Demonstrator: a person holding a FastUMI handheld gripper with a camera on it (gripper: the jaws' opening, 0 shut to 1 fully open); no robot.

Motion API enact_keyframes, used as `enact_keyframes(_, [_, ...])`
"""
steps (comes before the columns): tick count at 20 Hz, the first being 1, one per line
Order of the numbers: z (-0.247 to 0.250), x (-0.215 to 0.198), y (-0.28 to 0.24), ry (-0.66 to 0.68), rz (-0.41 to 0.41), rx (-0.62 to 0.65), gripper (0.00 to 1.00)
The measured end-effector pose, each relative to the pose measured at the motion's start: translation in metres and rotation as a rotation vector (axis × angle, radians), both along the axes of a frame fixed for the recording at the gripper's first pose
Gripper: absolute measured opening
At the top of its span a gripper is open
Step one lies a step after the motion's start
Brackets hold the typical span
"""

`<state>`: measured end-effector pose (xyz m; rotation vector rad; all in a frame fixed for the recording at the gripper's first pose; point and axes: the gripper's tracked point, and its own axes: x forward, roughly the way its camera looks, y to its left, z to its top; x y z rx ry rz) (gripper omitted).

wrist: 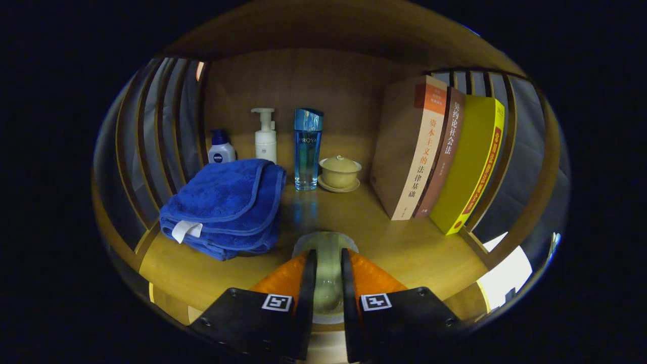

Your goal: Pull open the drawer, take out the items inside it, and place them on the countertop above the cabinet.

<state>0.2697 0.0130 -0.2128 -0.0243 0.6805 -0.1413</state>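
My gripper (327, 257) is shut on a small, pale, translucent cup-like item (326, 240), with one finger pressed on each side of it. The item's rounded rim pokes out just past the fingertips. It sits over the front part of the wooden countertop (404, 247); I cannot tell whether it touches the wood. The drawer and cabinet front lie below the fingers, hidden.
A folded blue towel (225, 207) lies ahead to the left. Beyond it stand a small blue-capped bottle (221, 149), a white pump bottle (265, 136), a tall blue bottle (308, 149) and a lidded tea bowl on a saucer (339, 173). Three books (434, 151) lean at right. Slatted side walls enclose the shelf.
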Motion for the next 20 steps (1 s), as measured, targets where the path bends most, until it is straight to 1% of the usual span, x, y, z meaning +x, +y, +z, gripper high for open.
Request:
enact_keyframes(2, [0.0, 0.0, 0.0, -0.009, 0.01, 0.003, 0.36])
enact_keyframes(4, [0.004, -0.004, -0.004, -0.011, 0.012, -0.015, 0.4])
enact_keyframes(5, [0.002, -0.003, -0.004, -0.012, 0.015, -0.018, 0.45])
enact_keyframes(8, [0.002, -0.002, -0.003, -0.011, 0.021, -0.013, 0.56])
enact_keyframes(9, [0.002, 0.0, -0.004, -0.012, 0.022, -0.015, 0.58])
enact_keyframes(12, [0.004, -0.002, -0.006, -0.009, 0.022, -0.027, 0.69])
enact_keyframes(17, [0.01, -0.004, -0.001, -0.03, 0.028, -0.006, 0.98])
enact_keyframes(20, [0.03, -0.001, 0.0, -0.094, 0.041, -0.024, 0.99])
